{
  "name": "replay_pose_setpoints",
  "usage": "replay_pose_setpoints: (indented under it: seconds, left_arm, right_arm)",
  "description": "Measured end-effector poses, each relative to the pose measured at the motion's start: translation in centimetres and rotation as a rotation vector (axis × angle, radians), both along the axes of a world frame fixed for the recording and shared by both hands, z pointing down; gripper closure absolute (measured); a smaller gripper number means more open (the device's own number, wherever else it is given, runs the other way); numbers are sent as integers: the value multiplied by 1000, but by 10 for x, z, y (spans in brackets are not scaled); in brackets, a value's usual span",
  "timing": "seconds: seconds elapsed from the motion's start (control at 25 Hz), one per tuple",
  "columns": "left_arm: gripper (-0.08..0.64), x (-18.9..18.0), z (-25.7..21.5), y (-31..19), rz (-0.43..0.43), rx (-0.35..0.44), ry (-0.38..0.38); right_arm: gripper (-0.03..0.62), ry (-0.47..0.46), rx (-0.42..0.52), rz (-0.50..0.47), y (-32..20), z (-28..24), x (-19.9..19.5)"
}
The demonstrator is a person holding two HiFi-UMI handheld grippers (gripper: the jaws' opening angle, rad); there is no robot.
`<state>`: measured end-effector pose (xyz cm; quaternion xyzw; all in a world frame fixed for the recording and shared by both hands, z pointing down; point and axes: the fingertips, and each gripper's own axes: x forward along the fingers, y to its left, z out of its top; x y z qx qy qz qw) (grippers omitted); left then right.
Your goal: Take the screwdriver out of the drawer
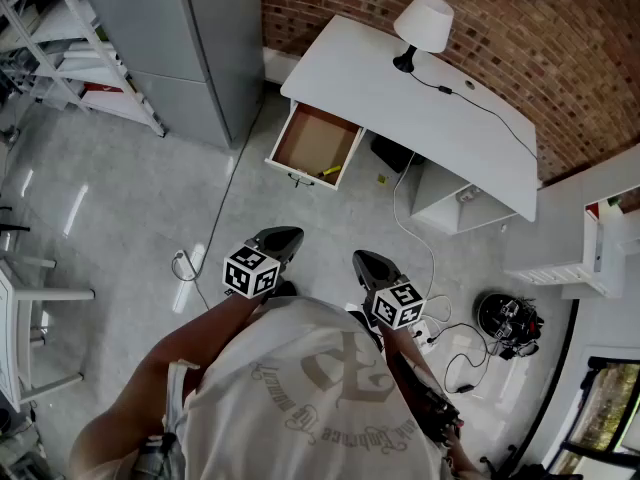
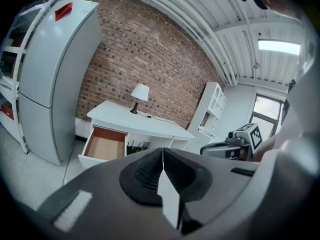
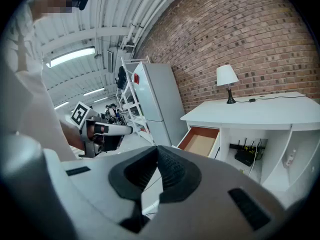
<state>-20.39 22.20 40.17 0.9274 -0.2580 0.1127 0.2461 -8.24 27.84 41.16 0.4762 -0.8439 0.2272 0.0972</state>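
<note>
The white desk (image 1: 440, 108) stands against the brick wall, and its wooden drawer (image 1: 312, 140) is pulled out. A small yellow-handled tool, apparently the screwdriver (image 1: 330, 172), lies at the drawer's front right corner. My left gripper (image 1: 285, 236) and right gripper (image 1: 365, 260) hover side by side over the floor, well short of the drawer, both shut and empty. In the left gripper view the left gripper (image 2: 162, 151) points toward the drawer (image 2: 104, 145), with the right gripper (image 2: 235, 144) beside it. The right gripper (image 3: 156, 151) in its own view also faces the drawer (image 3: 201, 141).
A grey fridge (image 1: 190, 48) stands left of the desk, and a white rack (image 1: 60, 38) further left. A lamp (image 1: 422, 23) sits on the desk with its cord trailing. Cables and a power strip (image 1: 440, 333) lie on the floor at right, near a white shelf unit (image 1: 590, 258).
</note>
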Motion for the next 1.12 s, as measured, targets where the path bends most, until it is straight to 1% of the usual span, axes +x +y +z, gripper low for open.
replay_pose_setpoints:
  seconds: [0.24, 0.4, 0.6, 0.88, 1.12]
  left_arm:
    - [551, 14, -1, 2, 0, 7, 9]
    - [551, 20, 3, 9, 4, -1, 6]
    - [551, 25, 2, 11, 16, 3, 3]
    - [551, 18, 5, 3, 20, 2, -2]
    - [551, 6, 9, -6, 22, 2, -5]
  right_arm:
    - [586, 6, -4, 16, 10, 1, 14]
    - [586, 4, -19, 24, 22, 7, 20]
    - [586, 4, -19, 31, 20, 7, 23]
    - [586, 0, -18, 49, 8, 9, 20]
    - [585, -14, -15, 53, -6, 8, 4]
